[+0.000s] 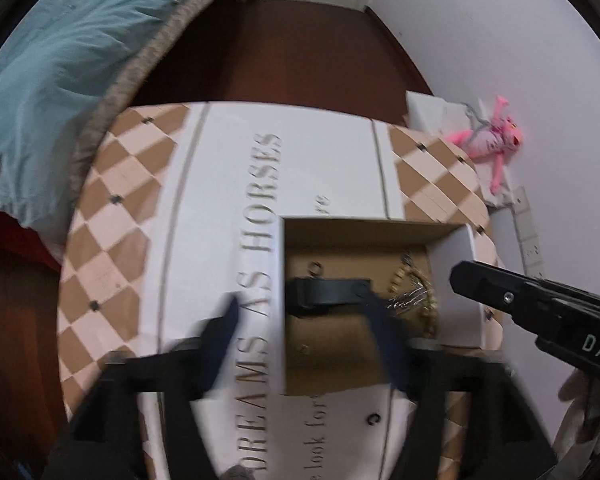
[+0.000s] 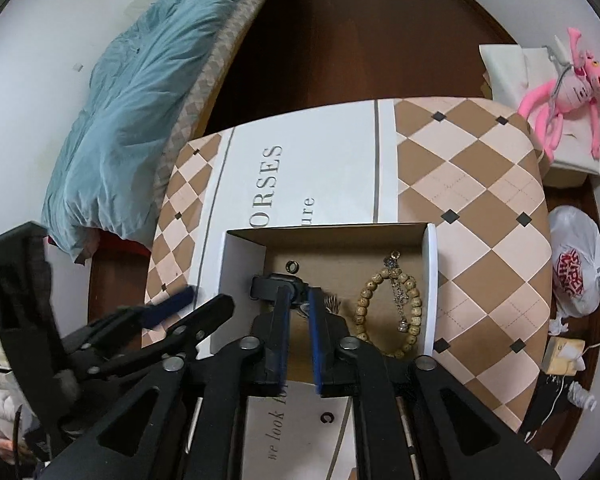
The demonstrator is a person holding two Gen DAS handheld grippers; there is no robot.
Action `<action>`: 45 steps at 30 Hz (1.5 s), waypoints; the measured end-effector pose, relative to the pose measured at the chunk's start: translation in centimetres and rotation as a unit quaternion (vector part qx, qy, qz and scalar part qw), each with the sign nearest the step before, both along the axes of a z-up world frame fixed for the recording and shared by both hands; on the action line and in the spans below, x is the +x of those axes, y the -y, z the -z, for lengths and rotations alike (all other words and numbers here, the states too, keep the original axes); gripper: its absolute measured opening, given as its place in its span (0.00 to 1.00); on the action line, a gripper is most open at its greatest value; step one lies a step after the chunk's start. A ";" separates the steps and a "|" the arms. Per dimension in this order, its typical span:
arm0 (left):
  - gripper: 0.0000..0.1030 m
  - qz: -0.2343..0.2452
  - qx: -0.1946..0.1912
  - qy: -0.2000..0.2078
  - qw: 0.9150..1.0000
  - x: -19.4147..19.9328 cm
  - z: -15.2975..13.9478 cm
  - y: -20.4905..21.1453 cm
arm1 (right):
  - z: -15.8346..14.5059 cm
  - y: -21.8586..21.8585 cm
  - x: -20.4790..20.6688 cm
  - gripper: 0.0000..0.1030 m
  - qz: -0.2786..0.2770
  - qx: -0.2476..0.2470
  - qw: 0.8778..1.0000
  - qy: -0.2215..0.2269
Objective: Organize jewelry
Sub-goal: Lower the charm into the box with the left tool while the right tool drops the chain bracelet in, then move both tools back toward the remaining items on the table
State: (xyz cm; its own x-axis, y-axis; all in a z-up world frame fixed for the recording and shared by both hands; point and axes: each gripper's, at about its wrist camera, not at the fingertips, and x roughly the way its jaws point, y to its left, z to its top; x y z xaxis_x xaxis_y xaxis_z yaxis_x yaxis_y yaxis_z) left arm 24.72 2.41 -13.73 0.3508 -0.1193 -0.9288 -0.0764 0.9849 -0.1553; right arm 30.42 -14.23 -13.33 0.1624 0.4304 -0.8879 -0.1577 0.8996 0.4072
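An open cardboard box (image 2: 430, 280) sits on a checked table (image 2: 480, 208). Inside lie a wooden bead bracelet (image 2: 414, 308) with a silver chain (image 2: 398, 300) across it, a small dark ring (image 2: 291, 267) and a black watch (image 2: 274, 282). My right gripper (image 2: 299, 294) reaches into the box, its blue pads a little apart around the watch strap. My left gripper (image 1: 300, 316) is open and blurred, one finger over the box, the other (image 1: 224, 328) over the table. The watch (image 1: 328, 292) and the jewelry (image 1: 414, 296) also show in the left wrist view.
A small ring (image 2: 327, 418) lies on the table in front of the box. A bed with a teal quilt (image 2: 140, 100) is to the left. A pink plush toy (image 2: 568, 88) and a white plastic bag (image 2: 580, 268) lie right of the table.
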 end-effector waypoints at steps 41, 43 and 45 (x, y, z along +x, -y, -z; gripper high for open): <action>0.98 -0.019 0.076 0.151 0.985 -10.7 -7.1 2.2 | -7.8 3.1 -13.8 0.91 0.093 -0.213 0.948 0.217; 0.98 -0.019 0.072 0.158 0.985 -11.2 -7.9 2.3 | -8.6 3.4 -14.4 0.91 0.098 -0.205 0.948 0.221; 0.98 -0.018 0.070 0.165 0.984 -11.6 -8.4 2.4 | -9.3 3.7 -15.0 0.91 0.104 -0.199 0.948 0.228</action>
State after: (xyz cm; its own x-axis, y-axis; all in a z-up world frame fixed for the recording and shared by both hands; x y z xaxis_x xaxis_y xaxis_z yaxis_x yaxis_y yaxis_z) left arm 13.11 -0.02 -5.29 0.6377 0.0198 -0.7700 -0.0793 0.9960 -0.0401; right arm 15.37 -17.96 -4.01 0.6123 -0.0068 -0.7906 -0.0385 0.9985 -0.0384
